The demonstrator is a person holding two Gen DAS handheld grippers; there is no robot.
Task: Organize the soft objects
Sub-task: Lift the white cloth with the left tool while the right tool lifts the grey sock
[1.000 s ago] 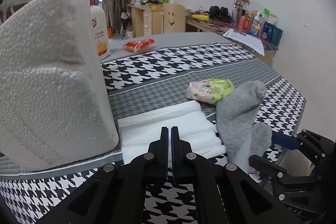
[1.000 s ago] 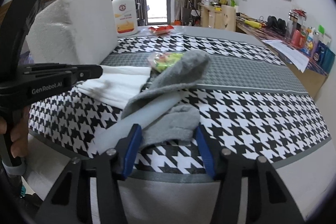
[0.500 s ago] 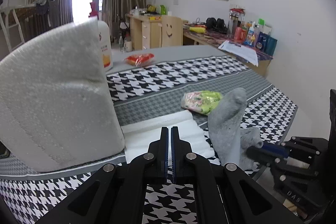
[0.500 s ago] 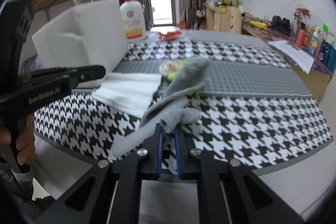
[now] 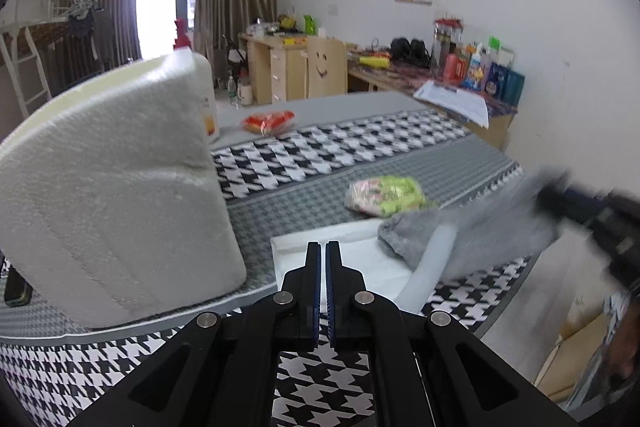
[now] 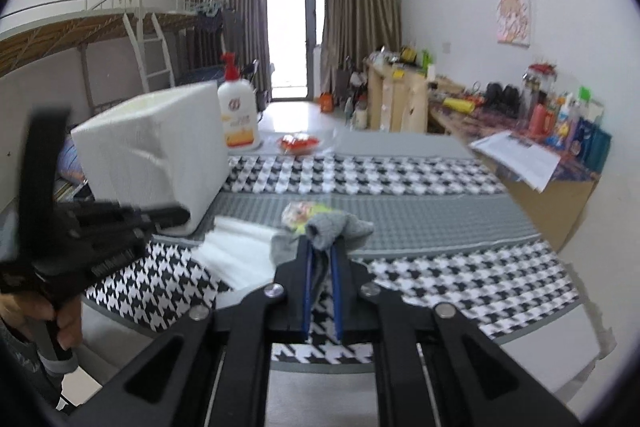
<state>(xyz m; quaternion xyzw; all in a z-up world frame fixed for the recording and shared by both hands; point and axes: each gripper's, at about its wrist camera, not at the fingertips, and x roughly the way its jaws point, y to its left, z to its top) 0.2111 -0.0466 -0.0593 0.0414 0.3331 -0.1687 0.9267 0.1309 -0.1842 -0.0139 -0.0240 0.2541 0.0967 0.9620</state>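
Note:
My right gripper [image 6: 321, 247] is shut on a grey sock [image 6: 332, 227] and holds it lifted above the table edge. In the left wrist view the sock [image 5: 472, 227] hangs blurred from that gripper [image 5: 560, 195], its toe over a folded white towel [image 5: 360, 259]. A pale tube [image 5: 428, 267] lies under the sock. A green and pink soft packet [image 5: 386, 195] lies just beyond. My left gripper [image 5: 323, 247] is shut and empty, hovering at the towel's near edge.
A big white foam box [image 5: 112, 195] stands on the left of the houndstooth-covered table [image 5: 360, 143]. A white pump bottle [image 6: 239, 115] and a red packet [image 5: 267, 121] sit at the back. Desks with clutter line the right wall.
My right gripper closed on the grey sock and lifted it up and to the right. My left gripper stayed shut and drew back a little.

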